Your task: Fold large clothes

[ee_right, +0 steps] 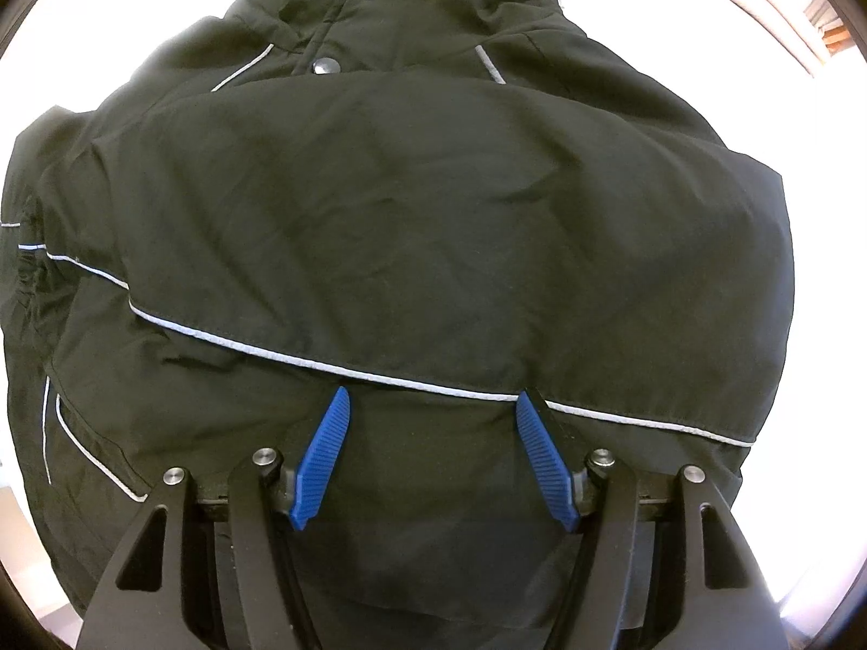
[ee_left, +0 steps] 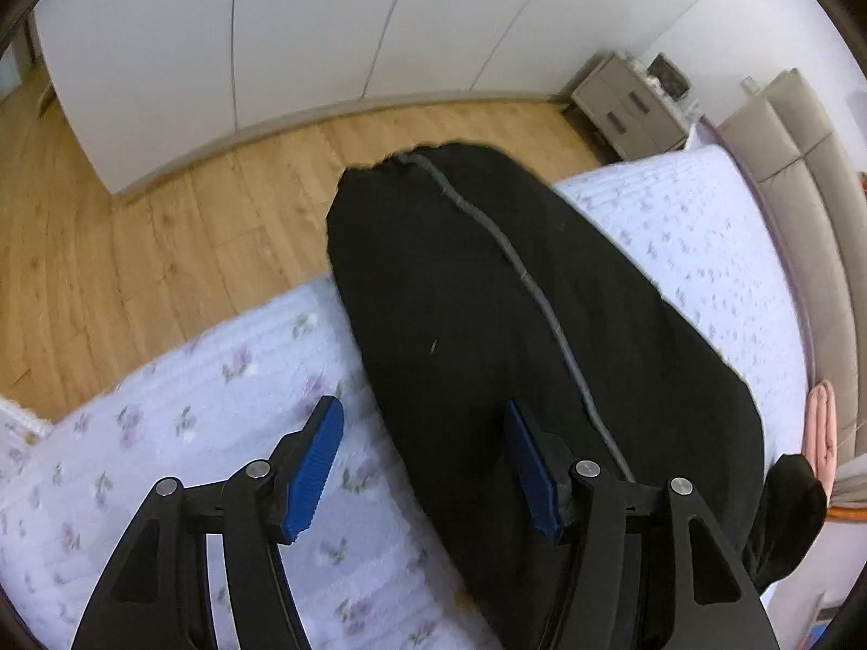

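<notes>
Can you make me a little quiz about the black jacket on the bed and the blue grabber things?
1. True or false: the left gripper is squeezing the black jacket.
2. What lies under the jacket in the left wrist view? A) a wooden table B) a bedspread with small flowers C) a red carpet
3. Fill in the word: in the right wrist view, a thin pale ___ runs across the jacket just past the tips of the right gripper.

Key
1. False. Its blue pads stand apart and press on nothing.
2. B, the bedspread.
3. Stripe, the piping sewn along the fabric edge.
</notes>
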